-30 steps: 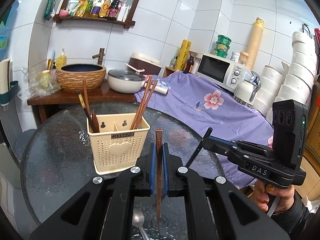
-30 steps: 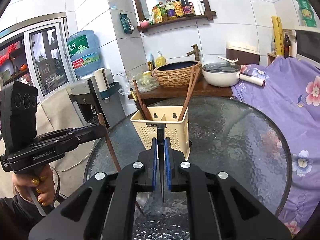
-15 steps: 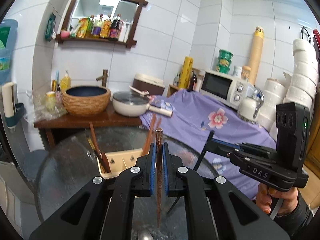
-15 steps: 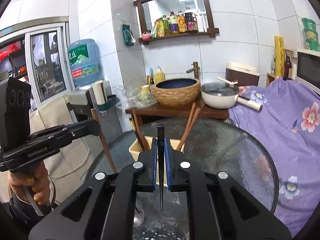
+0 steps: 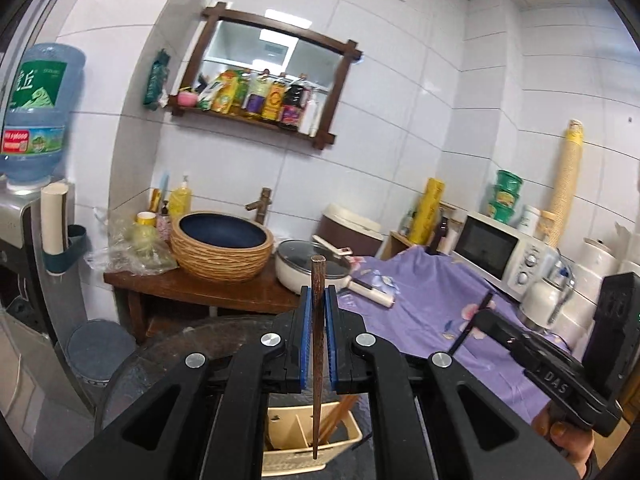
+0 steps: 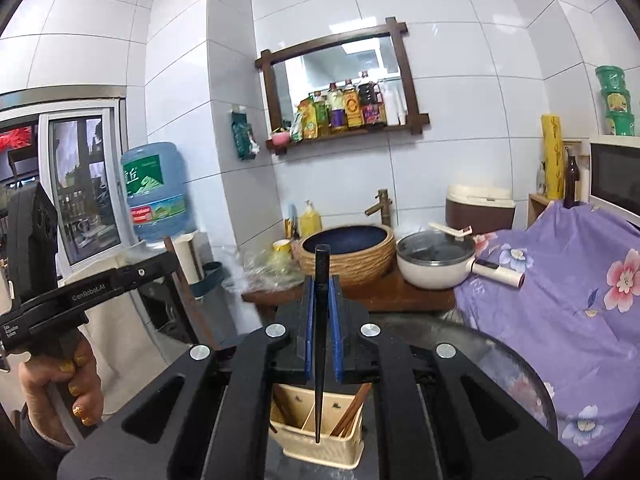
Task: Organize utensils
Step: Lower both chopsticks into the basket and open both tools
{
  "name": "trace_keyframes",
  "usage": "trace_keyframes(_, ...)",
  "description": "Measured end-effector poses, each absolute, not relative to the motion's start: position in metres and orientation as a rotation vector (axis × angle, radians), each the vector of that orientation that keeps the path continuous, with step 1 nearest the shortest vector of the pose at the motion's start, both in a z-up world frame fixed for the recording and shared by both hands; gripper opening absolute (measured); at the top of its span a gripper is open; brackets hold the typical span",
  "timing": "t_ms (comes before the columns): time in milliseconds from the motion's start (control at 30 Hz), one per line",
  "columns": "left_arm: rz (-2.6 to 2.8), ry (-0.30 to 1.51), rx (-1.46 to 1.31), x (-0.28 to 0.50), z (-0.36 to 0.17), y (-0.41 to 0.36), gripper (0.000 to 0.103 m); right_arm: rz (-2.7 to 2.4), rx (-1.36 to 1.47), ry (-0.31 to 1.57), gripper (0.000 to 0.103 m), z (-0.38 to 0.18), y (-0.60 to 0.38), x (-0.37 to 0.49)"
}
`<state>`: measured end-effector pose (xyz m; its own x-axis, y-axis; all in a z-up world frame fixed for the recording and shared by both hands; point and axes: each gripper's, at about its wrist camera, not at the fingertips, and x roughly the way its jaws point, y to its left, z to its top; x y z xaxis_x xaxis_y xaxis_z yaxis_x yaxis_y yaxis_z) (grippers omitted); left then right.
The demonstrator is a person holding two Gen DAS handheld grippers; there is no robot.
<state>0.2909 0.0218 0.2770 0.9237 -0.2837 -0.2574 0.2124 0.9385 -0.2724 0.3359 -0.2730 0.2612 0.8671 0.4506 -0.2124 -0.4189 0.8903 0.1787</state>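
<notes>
White-tiled walls (image 6: pixel 460 20) enclose a cramped kitchen corner — a dark-framed mirror shelf (image 6: pixel 344 132) of bottles hangs above a woven basin (image 6: pixel 348 250) on a wooden stand (image 5: pixel 192 286). A water cooler bottle (image 6: pixel 154 192) sits beside a window (image 6: pixel 86 188), a microwave (image 5: pixel 500 254) behind purple floral cloth (image 6: pixel 568 288).

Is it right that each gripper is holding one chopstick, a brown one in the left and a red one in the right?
Nearly. The left gripper does hold a brown chopstick, but the right gripper's chopstick is black, not red. The right wrist view shows it clamped upright between the blue pads.
</notes>
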Motion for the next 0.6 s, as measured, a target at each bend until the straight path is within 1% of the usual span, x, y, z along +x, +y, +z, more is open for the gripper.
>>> trace_keyframes(200, -0.177, 0.286, -0.219, 0.314, 0.261, 0.020, 0.007, 0.418, 0.138, 0.255, 0.008, 0.238, -0.263, 0.361)
trace_keyframes(433, -0.155, 0.347, -0.156, 0.329, 0.210, 0.002, 0.006, 0.402, 0.118, 0.336, 0.008, 0.185, -0.250, 0.379)
trace_keyframes(600, -0.149, 0.401, -0.143, 0.335, 0.177, -0.001, 0.006, 0.398, 0.106, 0.373, 0.008, 0.161, -0.246, 0.385)
